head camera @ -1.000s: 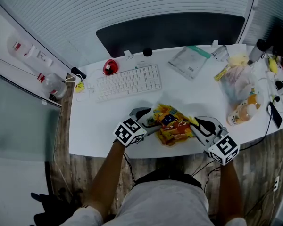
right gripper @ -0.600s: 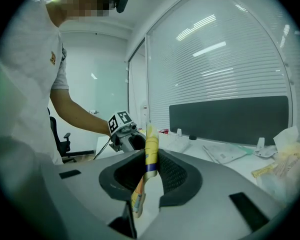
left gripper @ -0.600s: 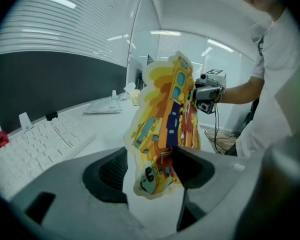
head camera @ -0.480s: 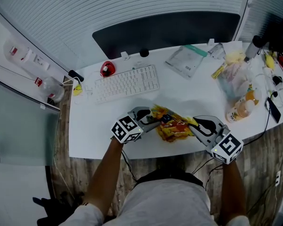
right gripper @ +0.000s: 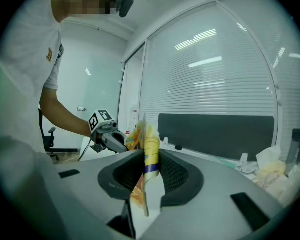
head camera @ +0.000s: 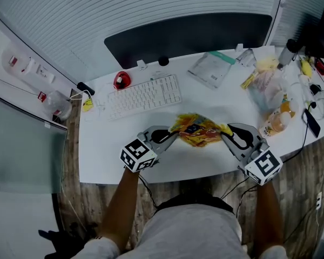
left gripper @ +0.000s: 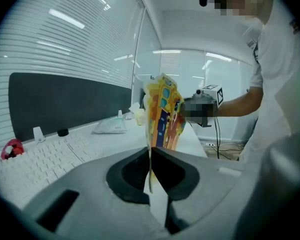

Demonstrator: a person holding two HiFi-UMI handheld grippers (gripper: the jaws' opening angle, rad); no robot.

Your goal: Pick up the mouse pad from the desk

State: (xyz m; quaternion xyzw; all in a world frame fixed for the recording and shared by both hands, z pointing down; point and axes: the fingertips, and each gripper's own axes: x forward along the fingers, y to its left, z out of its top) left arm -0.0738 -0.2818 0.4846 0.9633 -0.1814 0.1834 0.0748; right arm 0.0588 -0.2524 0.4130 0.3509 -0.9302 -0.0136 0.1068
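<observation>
Holding both ends: your left gripper [head camera: 171, 136], wide open a second ago, now pinches one edge of the mouse pad [head camera: 198, 129]; your right gripper [head camera: 225, 137] clamps the opposite edge. Earlier flat, the pad now hangs above the desk [head camera: 216, 101], short of the keyboard [head camera: 146, 96]: pickup nearly complete

I can read no word or number anywhere: the bright print on the mouse pad [head camera: 198, 129] is blurred, the clear pouch's [head camera: 211, 69] label too small.
</observation>
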